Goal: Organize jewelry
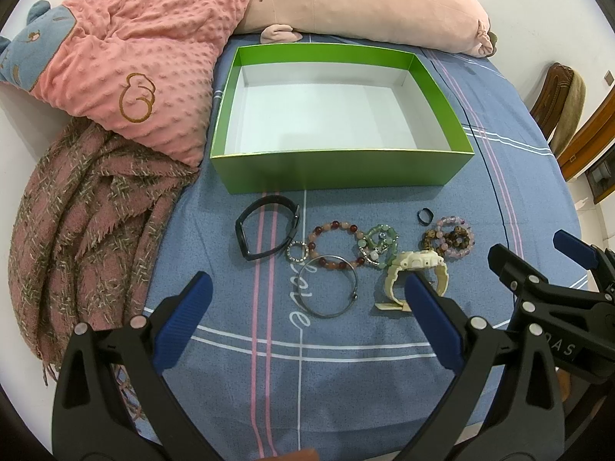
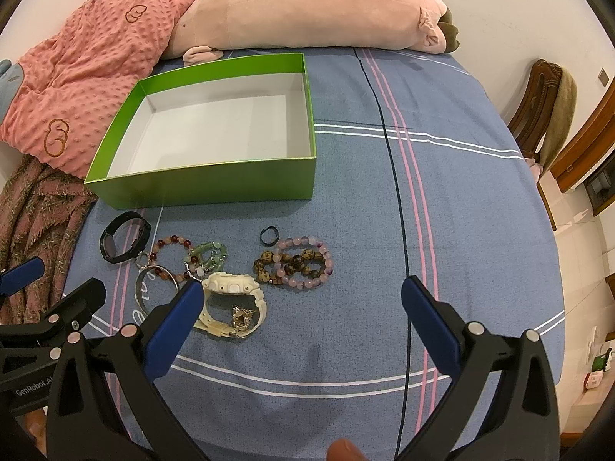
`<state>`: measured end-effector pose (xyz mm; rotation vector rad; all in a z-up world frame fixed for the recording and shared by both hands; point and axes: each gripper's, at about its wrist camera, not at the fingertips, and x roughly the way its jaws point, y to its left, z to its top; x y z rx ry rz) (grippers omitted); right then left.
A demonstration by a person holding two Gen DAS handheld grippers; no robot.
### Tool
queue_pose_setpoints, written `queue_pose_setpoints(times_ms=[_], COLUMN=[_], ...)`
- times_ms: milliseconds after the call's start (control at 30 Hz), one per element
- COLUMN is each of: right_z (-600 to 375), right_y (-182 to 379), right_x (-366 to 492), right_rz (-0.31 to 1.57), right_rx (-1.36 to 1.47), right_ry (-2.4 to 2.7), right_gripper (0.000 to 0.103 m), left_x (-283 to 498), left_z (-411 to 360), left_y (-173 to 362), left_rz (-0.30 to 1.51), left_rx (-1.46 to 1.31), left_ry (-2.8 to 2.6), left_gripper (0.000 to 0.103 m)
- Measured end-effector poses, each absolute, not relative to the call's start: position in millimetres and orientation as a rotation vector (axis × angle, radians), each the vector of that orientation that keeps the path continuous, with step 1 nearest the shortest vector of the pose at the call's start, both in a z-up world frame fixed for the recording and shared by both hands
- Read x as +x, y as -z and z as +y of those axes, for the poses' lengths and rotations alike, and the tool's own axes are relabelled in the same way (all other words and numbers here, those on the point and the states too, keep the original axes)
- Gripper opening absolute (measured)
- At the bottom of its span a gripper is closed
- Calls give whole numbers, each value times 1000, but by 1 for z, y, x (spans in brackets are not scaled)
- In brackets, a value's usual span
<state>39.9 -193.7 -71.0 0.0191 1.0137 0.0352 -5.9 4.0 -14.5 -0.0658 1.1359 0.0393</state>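
Observation:
An empty green box with a white inside stands on the blue bedsheet. Jewelry lies in a row in front of it: a black band, a red-orange bead bracelet, a silver bangle, a green bead bracelet, a cream watch, a small black ring, and pink and brown bead bracelets. My left gripper is open above the bangle. My right gripper is open just right of the watch.
A pink dotted pillow and a pink-brown scarf lie left of the box. A long pink plush lies behind it. A wooden chair stands past the bed's right edge.

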Motion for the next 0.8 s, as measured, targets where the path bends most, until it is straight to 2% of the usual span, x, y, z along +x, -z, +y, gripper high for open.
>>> queue_pose_setpoints(times_ms=[800], right_z=[-193], right_y=[71], right_x=[40], right_rz=[1008], right_rx=[18], right_ry=[-33], right_gripper=[102], left_x=[-8], left_z=[4], left_y=[16], left_rz=[1141], left_rx=[-60], left_ry=[-41], left_gripper=[101])
